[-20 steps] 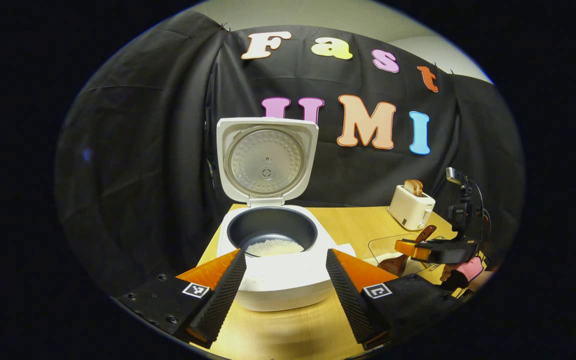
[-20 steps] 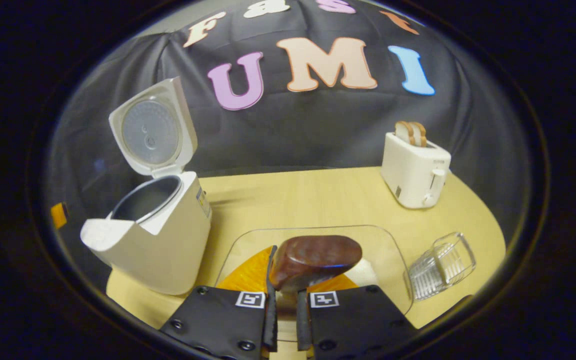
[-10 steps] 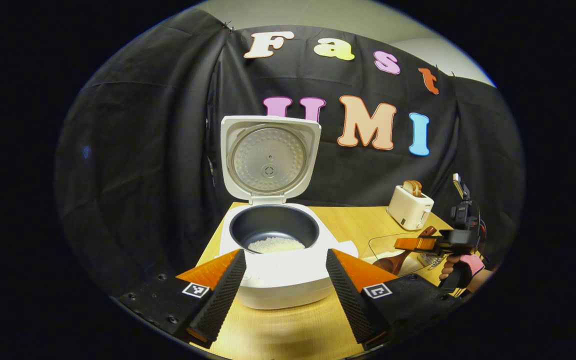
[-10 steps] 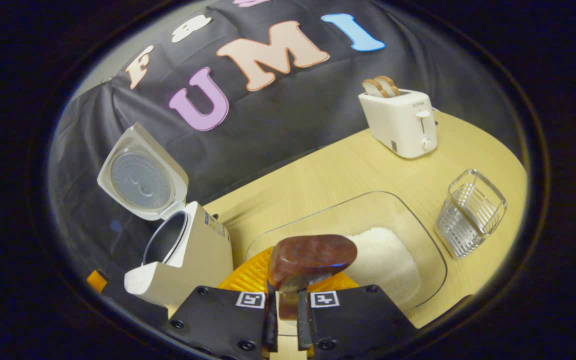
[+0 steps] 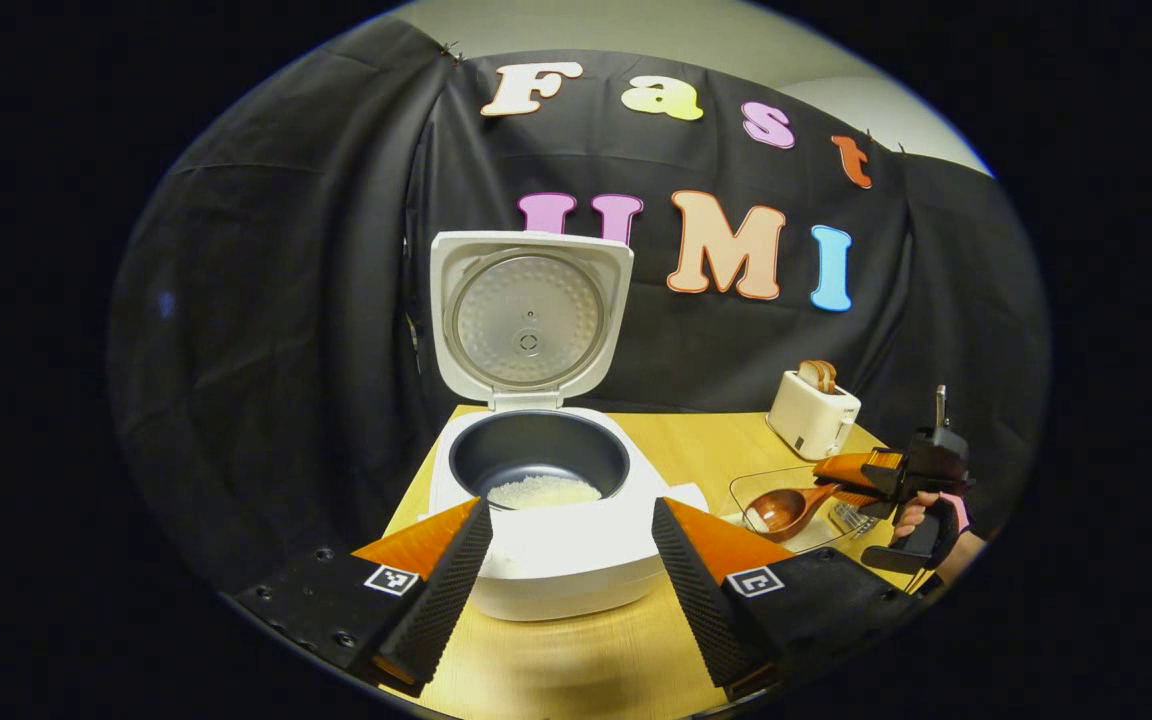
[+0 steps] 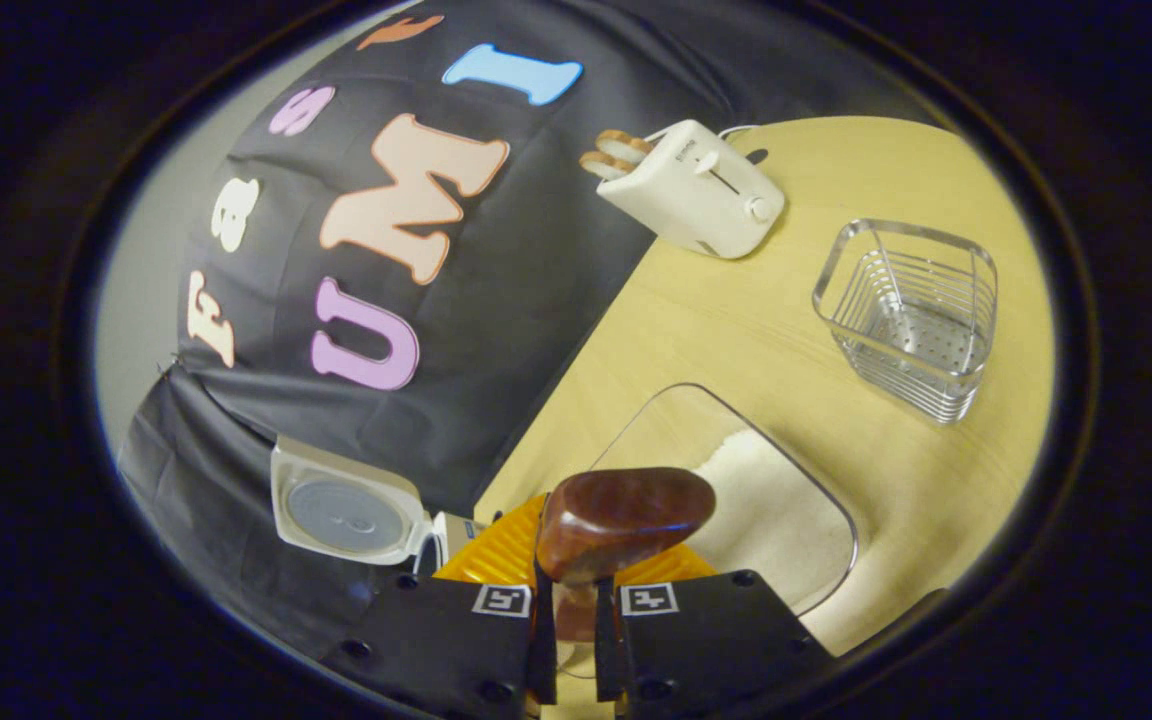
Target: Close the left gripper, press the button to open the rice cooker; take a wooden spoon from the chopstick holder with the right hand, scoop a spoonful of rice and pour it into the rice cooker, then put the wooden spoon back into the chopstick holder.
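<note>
The right gripper (image 6: 569,640) stays clamped on the wooden spoon (image 6: 624,520) and has rolled further since half a second ago, so the surface (image 6: 736,330) now tilts steeply in its view, over the glass dish (image 6: 816,560) of rice. The left gripper (image 5: 566,570) holds spread apart before the open rice cooker (image 5: 536,480). The chopstick holder (image 6: 911,315) stands near the toaster (image 6: 691,190).

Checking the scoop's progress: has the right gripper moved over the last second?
Yes. In the left gripper view the right gripper has rolled beside the toaster, turning the wooden spoon from edge-on to bowl-up.
</note>
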The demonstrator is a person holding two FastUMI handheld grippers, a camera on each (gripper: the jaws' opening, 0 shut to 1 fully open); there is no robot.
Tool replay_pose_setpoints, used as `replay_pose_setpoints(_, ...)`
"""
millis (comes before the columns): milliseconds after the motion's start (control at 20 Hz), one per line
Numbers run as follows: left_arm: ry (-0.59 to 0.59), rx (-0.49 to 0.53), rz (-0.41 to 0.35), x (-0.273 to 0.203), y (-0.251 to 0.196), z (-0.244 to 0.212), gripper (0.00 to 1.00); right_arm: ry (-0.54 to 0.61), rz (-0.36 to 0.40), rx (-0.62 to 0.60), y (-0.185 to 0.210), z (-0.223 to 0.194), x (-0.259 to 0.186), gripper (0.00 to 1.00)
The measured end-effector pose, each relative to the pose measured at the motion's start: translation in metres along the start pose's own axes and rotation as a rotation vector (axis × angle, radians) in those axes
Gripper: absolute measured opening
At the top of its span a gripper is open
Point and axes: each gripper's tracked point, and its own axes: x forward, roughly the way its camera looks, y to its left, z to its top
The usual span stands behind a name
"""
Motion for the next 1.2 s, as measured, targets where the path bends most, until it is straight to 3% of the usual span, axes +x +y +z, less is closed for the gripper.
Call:
replay_pose_setpoints(450, -0.005, -0.023, -0.046, 0.002, -0.009, 0.000, 0.95, -0.006, 0.170, 0.095, 0.086, 0.001, -0.016, 0.18)
replay_pose_setpoints(850, 0.023, -0.063, -0.042, -0.005, 0.001, -0.016, 0.95, 0.038, 0.261, 0.025, 0.176, -0.030, -0.001, 0.18)
replay_pose_setpoints(1200, 0.014, -0.075, -0.027, -0.019, 0.020, -0.019, 0.95, 0.056, 0.306, -0.116, 0.248, -0.066, 0.023, 0.18)
